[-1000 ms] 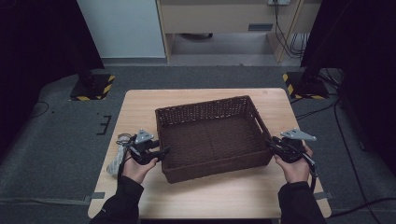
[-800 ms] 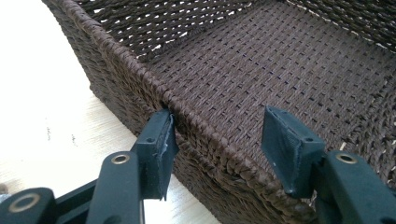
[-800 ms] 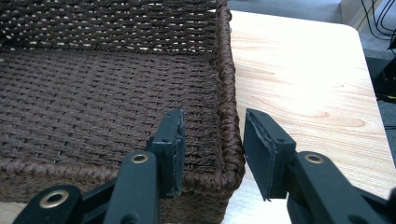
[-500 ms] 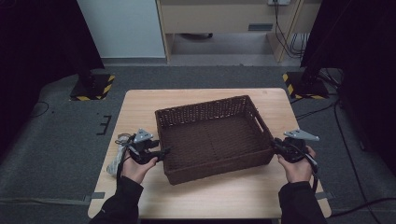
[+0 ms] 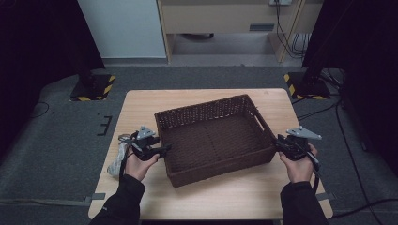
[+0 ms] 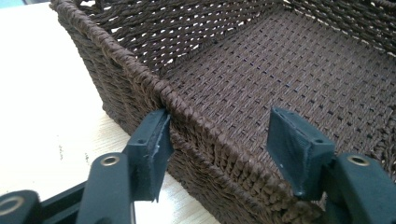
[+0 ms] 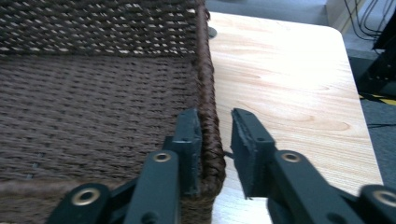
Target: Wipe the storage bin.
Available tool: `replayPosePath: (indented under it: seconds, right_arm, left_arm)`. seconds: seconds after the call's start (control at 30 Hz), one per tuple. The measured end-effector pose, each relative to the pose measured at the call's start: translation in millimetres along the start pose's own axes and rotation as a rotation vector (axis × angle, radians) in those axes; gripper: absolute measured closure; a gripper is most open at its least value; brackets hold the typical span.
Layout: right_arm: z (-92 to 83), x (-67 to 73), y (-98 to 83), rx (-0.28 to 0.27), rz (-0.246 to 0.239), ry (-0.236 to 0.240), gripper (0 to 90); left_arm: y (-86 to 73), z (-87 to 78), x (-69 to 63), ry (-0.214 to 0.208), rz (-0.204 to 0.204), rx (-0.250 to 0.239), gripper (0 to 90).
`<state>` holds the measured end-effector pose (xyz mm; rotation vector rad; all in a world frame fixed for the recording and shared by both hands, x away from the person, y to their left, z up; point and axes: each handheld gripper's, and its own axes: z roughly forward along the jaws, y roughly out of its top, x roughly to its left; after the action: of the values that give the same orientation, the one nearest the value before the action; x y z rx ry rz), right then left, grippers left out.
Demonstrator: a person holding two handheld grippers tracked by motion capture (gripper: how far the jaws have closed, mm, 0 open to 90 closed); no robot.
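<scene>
1. A dark brown woven wicker basket [image 5: 216,133] sits in the middle of the high view on a light wooden table [image 5: 197,101], turned slightly so its corners point a little off the table's edges. It has nothing in it.
2. The left gripper [image 5: 157,151] is at the left-centre of the high view, against the basket's left wall.
3. In the left gripper view its jaws straddle that wall's rim [image 6: 187,116]: the lower-left jaw touches the outer face, while the lower-right jaw hangs over the woven floor, well clear of the wall. The jaws stand apart and clamp nothing.
4. The right gripper [image 5: 280,144] is at the right-centre of the high view, at the basket's right wall.
5. In the right gripper view the rim [image 7: 208,112] runs up between the two jaws. The inner jaw lies against the wall; the outer jaw shows a narrow gap. These jaws have just been opening, with the wall between them and no grip on it.
</scene>
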<state>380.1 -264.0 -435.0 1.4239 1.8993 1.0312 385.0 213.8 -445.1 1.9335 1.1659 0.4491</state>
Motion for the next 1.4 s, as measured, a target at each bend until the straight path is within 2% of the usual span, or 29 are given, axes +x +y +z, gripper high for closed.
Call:
replayPosePath:
  seconds: [0.17,0.27,0.43,0.53,0.57,0.63,0.67,0.7,0.9,0.97,1.0,1.17,1.23,1.4]
  right_arm:
    - [-9.3,4.9,2.4,-0.014,0.003,-0.001,59.7]
    - [-15.4,7.7,3.3,-0.014,0.024,-0.010,52.5]
    - [-14.0,13.2,1.1,-0.003,0.050,-0.020,46.6]
    - [-13.4,15.4,1.6,0.001,0.061,-0.036,46.5]
    - [-13.3,16.1,1.9,0.001,0.057,-0.042,46.3]
    - [-13.5,16.5,2.1,0.009,0.049,-0.050,46.3]
    - [-13.9,16.6,1.8,0.014,0.049,-0.055,46.3]
    - [-13.9,16.7,1.4,0.017,0.051,-0.054,46.4]
    - [-10.5,16.7,-0.9,0.013,0.071,-0.054,44.9]
    - [-6.5,15.7,-2.3,0.005,0.075,-0.054,44.6]
    - [-5.2,15.2,-2.3,0.005,0.075,-0.056,44.7]
    - [3.2,10.7,-1.3,-0.003,0.058,-0.061,48.4]
    - [1.5,9.4,-0.3,-0.007,0.052,-0.061,46.5]
    - [-9.6,10.6,1.5,-0.024,0.070,-0.058,42.4]
  left_arm:
    - [-3.3,-3.7,-7.9,0.005,-0.012,0.000,41.5]
    - [-8.2,-9.5,-16.3,-0.003,-0.032,-0.002,40.2]
    - [-7.9,-10.8,-17.5,-0.003,-0.033,0.003,39.5]
    - [-7.3,-11.0,-14.8,-0.011,-0.029,0.000,35.6]
    - [-5.9,-11.8,-12.7,0.003,-0.016,-0.011,34.4]
    - [-4.9,-12.4,-11.8,0.004,-0.016,-0.012,34.3]
    - [-2.9,-13.9,-8.6,0.035,0.006,-0.030,33.8]
    - [-1.7,-13.9,-6.6,0.044,0.010,-0.031,33.2]
    - [0.5,-8.4,3.1,0.012,-0.004,-0.024,31.8]
    - [0.6,-5.4,2.1,-0.006,-0.005,-0.022,33.3]
    - [0.5,-4.8,-1.2,0.008,0.009,-0.016,32.9]
    - [-2.2,-7.6,-5.5,0.011,0.000,-0.018,33.6]
    - [-5.0,-10.1,-9.8,0.006,-0.017,-0.024,33.8]
    - [-7.4,-12.9,-18.1,0.006,-0.026,-0.021,33.4]
